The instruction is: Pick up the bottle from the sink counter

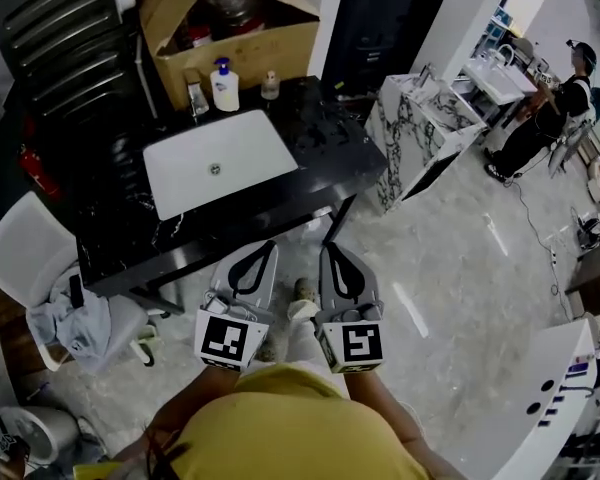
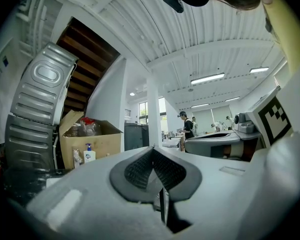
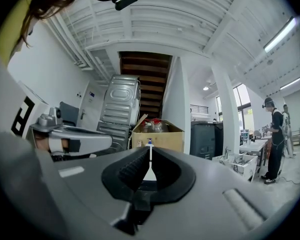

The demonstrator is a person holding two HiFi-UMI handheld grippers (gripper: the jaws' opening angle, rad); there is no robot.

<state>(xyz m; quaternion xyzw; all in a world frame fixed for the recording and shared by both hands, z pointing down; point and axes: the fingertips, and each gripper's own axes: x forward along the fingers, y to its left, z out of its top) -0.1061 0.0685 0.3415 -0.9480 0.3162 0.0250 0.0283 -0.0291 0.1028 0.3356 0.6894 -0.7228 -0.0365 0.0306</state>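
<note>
A white pump bottle (image 1: pixel 224 86) with a blue top stands upright at the back of the black sink counter (image 1: pixel 335 158), behind the white basin (image 1: pixel 217 160). In the left gripper view the bottle (image 2: pixel 89 154) is small and far off to the left. Only its blue pump (image 3: pixel 150 142) peeks over the jaw tips in the right gripper view. My left gripper (image 1: pixel 269 247) and right gripper (image 1: pixel 331 249) are held side by side in front of the counter, short of its near edge. Both are shut and hold nothing (image 2: pixel 153 148) (image 3: pixel 150 147).
A small clear bottle (image 1: pixel 270 86) and a faucet (image 1: pixel 196 98) flank the pump bottle. A cardboard box (image 1: pixel 235 38) sits behind the counter. A white chair (image 1: pixel 28 253) with cloth stands left. Marble sink units (image 1: pixel 420 133) and a person (image 1: pixel 552 108) are to the right.
</note>
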